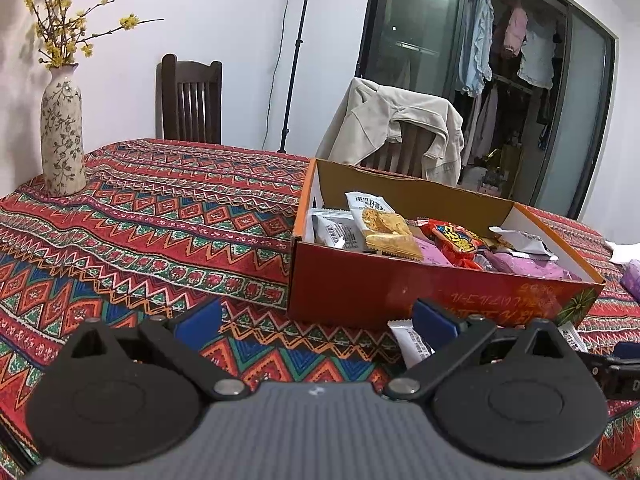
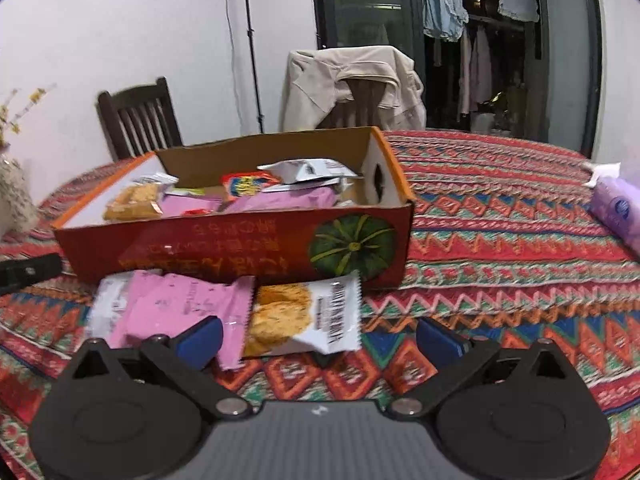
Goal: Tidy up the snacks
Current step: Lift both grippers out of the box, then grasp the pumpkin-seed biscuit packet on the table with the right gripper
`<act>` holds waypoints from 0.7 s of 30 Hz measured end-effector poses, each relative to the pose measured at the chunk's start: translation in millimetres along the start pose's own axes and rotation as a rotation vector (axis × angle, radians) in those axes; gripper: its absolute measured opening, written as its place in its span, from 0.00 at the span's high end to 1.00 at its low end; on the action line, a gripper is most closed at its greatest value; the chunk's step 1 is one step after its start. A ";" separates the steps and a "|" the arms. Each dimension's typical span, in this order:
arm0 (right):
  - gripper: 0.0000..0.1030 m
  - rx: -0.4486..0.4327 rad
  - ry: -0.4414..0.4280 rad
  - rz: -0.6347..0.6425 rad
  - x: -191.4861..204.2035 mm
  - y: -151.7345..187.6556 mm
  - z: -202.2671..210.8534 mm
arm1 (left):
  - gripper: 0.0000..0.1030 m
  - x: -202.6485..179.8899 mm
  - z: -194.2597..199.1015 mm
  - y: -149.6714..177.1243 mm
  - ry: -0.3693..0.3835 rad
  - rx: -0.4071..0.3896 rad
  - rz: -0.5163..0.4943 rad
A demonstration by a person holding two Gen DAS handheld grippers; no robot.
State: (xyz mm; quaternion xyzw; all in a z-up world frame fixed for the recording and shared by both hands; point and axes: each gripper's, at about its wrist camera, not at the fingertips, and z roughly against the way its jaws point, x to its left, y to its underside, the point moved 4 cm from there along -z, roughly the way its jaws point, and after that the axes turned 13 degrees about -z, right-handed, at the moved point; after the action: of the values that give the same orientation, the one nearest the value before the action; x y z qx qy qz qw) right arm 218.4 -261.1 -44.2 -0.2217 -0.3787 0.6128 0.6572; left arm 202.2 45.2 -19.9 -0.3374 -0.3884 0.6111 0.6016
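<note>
Three snack packets lie loose on the table just in front of the box's near wall, as far as the right wrist view shows: a pink packet (image 2: 184, 312), a cracker packet (image 2: 296, 316) partly tucked under it on its right, and a white packet (image 2: 106, 304) peeking out at the left. The cardboard box (image 2: 248, 248), printed with a green pumpkin, stands toward the middle of the table and already holds a heap of snacks: one cracker packet, one red packet, at least two pink ones and a few white wrappers; the exact count is hidden by overlap.

The step in hand looks like gathering the last loose packets into the box. The right gripper (image 2: 320, 338) is spread wide and holds nothing, its left pad over the pink packet's near edge. The next move probably calls for lowering onto that topmost packet, pinching it by an edge, and lifting it clear over the near wall.

The left gripper (image 1: 318, 324) is likewise wide open and empty, near the box's left front corner.

Farther out stand one flowered vase (image 1: 62, 132) toward the table's far left corner, one purple tissue pack (image 2: 618, 214) by the right edge, and two chairs beyond the far edge, one draped with a beige jacket (image 2: 352, 84).
</note>
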 end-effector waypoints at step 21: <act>0.28 0.058 -0.051 0.091 13.7 3.0 -37.6 | 0.00 0.7 -4.0 1.9 -0.007 0.024 0.004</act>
State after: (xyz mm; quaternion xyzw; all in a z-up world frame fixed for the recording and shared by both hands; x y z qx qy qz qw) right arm 244.9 -240.8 -66.5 -0.2036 -0.3671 0.6582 0.6250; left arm 204.8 46.3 -23.5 -0.3287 -0.3826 0.6181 0.6029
